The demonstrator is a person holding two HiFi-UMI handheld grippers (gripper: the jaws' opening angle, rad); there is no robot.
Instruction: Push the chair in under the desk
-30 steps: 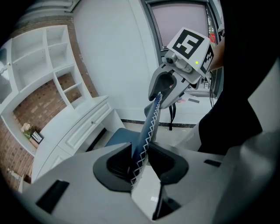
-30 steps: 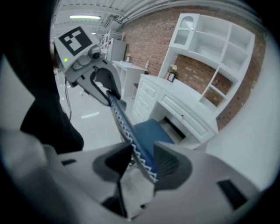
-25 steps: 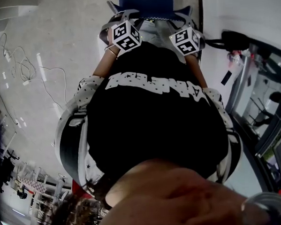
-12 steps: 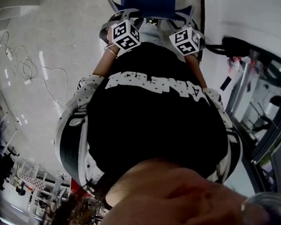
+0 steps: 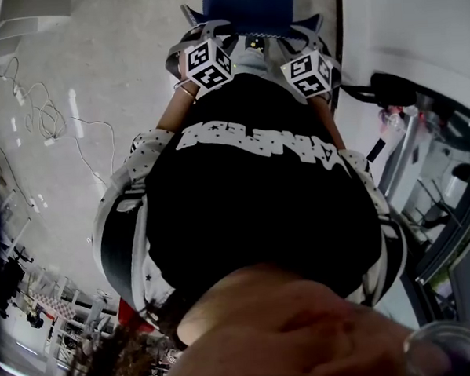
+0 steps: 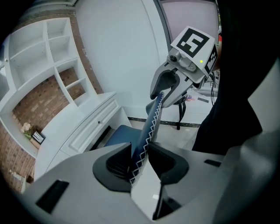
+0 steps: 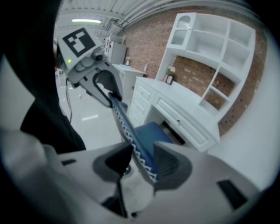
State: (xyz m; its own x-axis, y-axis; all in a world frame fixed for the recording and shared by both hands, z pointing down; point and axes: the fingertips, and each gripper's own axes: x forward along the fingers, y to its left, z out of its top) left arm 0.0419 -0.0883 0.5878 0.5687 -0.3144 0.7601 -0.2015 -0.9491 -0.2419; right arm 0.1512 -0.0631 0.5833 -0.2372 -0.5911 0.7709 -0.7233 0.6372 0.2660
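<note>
The chair has a blue backrest (image 5: 249,6) with white zigzag stitching along its edge (image 6: 151,124), and a blue seat (image 6: 117,135) just in front of the white desk (image 6: 83,127). My left gripper (image 6: 139,162) is shut on the backrest's top edge, and my right gripper (image 7: 141,162) is shut on the same edge further along. Each gripper shows in the other's view, the right gripper (image 6: 168,89) and the left gripper (image 7: 107,89). In the head view the left gripper (image 5: 202,32) and right gripper (image 5: 309,28) sit at the backrest. The seat (image 7: 151,131) faces the desk (image 7: 179,111).
White shelves (image 6: 48,57) stand on the desk against a brick wall (image 7: 144,35). A small frame (image 6: 37,137) sits on the desktop. Loose cables (image 5: 43,115) lie on the floor at left. Dark equipment (image 5: 422,158) stands at right. My black shirt (image 5: 259,205) hides much of the head view.
Both grippers and the chair back have edged slightly forward together; the floor has slid a little in the head view. Both grips stay the same.
</note>
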